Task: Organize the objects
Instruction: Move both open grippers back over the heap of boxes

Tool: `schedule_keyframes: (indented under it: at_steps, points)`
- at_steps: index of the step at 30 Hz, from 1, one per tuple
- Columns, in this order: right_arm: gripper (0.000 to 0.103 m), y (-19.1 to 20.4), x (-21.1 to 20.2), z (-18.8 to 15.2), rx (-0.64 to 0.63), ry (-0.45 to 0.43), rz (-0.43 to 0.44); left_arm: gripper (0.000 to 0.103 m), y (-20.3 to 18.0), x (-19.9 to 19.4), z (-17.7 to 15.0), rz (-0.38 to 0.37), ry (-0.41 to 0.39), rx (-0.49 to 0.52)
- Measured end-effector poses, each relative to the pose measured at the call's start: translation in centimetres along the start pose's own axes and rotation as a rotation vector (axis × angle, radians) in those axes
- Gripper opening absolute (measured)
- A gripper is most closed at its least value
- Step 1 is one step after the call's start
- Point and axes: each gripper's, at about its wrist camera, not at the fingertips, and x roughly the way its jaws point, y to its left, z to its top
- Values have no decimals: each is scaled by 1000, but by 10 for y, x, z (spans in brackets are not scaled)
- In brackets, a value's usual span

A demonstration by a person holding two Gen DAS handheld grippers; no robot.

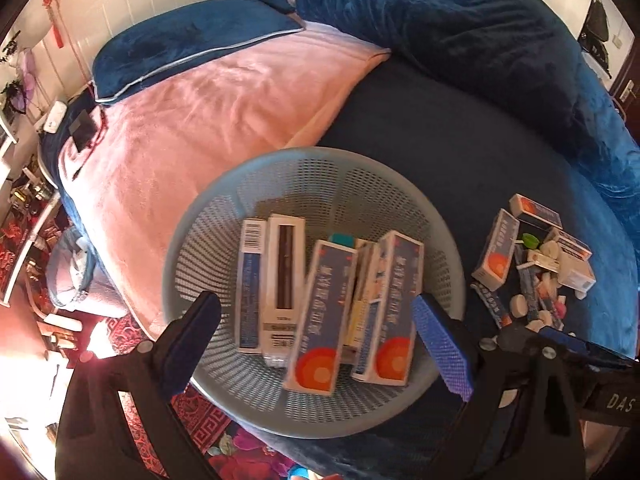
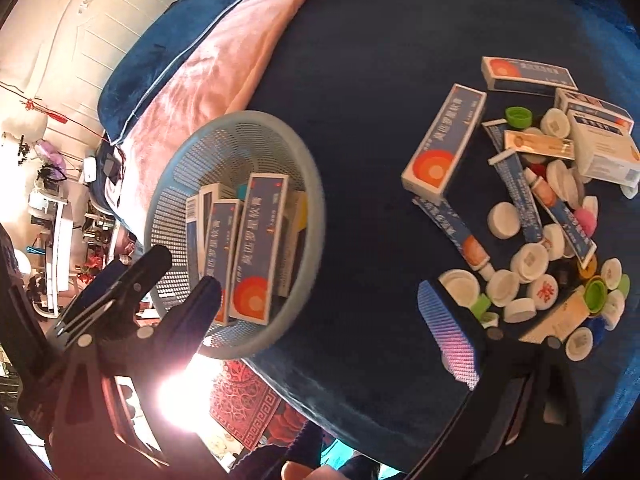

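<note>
Bottle caps (image 2: 532, 280) clear only in right view; both grippers — left (image 1: 316, 344), right (image 2: 320, 316) — agape, empty.

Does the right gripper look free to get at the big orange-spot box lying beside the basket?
Probably yes: the right gripper is open and empty, and the box lies uncovered on the blue bed, nothing between.

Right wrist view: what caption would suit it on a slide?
Open right gripper above a blue bed, between a basket of boxes and a pile of boxes, tubes and caps.

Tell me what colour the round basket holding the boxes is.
Pale grey-blue mesh plastic basket, shown best in the left wrist view.
</note>
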Motion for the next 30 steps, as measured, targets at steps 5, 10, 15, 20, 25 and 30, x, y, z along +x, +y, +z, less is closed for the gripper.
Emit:
schedule_keyframes:
  at_steps: [5, 10, 15, 20, 25, 30]
  points:
    - [100, -17, -8, -2, 19, -4, -28, 97, -17, 1, -2, -32, 17, 2]
    - [100, -37, -16, -3, 45, -6, -10, 97, -40, 4, -6, -62, 30, 49]
    - [100, -68, -21, -7, 143, 9, -89, 97, -64, 8, -10, -92, 48, 96]
    - [99, -116, -27, -18, 346, 1, -229, 97, -90, 14, -18, -124, 67, 154]
    - [98, -150, -20, -32, 510, 30, -248, 97, -111, 22, -26, -136, 85, 205]
    - [98, -155, -8, -35, 539, 31, -265, 97, -122, 31, -35, -139, 107, 241]
